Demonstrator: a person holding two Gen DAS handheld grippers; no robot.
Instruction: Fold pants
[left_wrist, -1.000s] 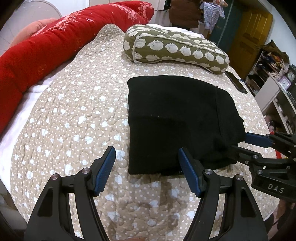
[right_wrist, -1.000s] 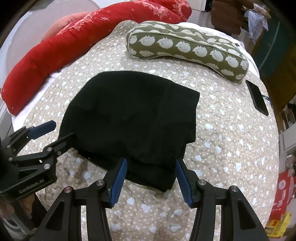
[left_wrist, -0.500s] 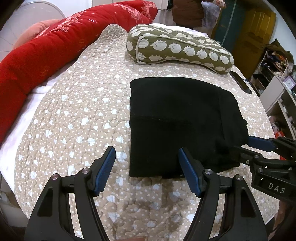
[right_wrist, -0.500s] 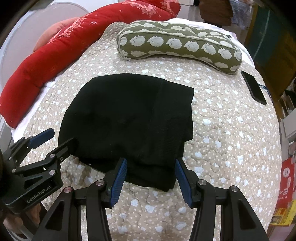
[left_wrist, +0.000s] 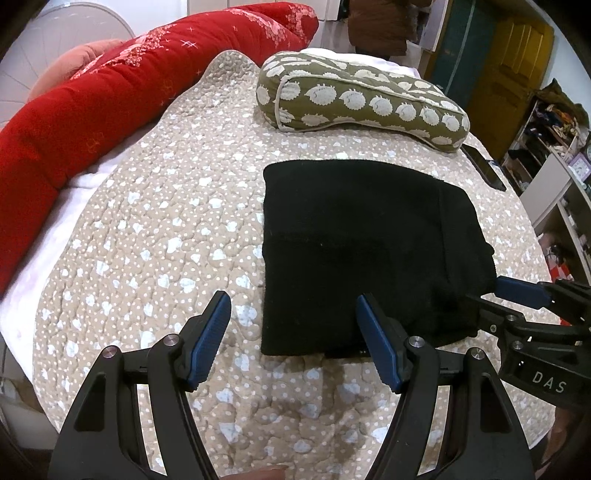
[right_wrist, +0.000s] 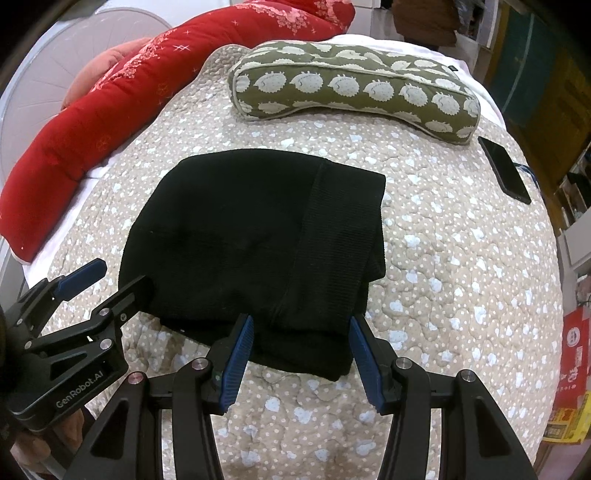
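Observation:
Black pants (left_wrist: 369, 251) lie folded into a compact rectangle on the beige quilted bedspread (left_wrist: 155, 229). My left gripper (left_wrist: 295, 326) hangs open over their near left corner, one finger above the quilt and the other above the cloth edge. My right gripper (right_wrist: 301, 330) stands open over the near right corner of the pants (right_wrist: 258, 236), with the ribbed waistband side between its fingers. Neither gripper's pads press on the cloth. Each wrist view shows the other gripper at its edge: the right gripper (left_wrist: 517, 295) and the left gripper (right_wrist: 96, 280), both open.
A green hedgehog-print pillow (left_wrist: 362, 99) lies behind the pants. A long red bolster (left_wrist: 110, 92) runs along the bed's left side. A black phone (right_wrist: 506, 171) rests at the far right of the bed. Shelves (left_wrist: 554, 177) stand beyond the right edge.
Both grippers stay at the same width near the pants' front edge. The right wrist view has rolled slightly. The pants have not moved.

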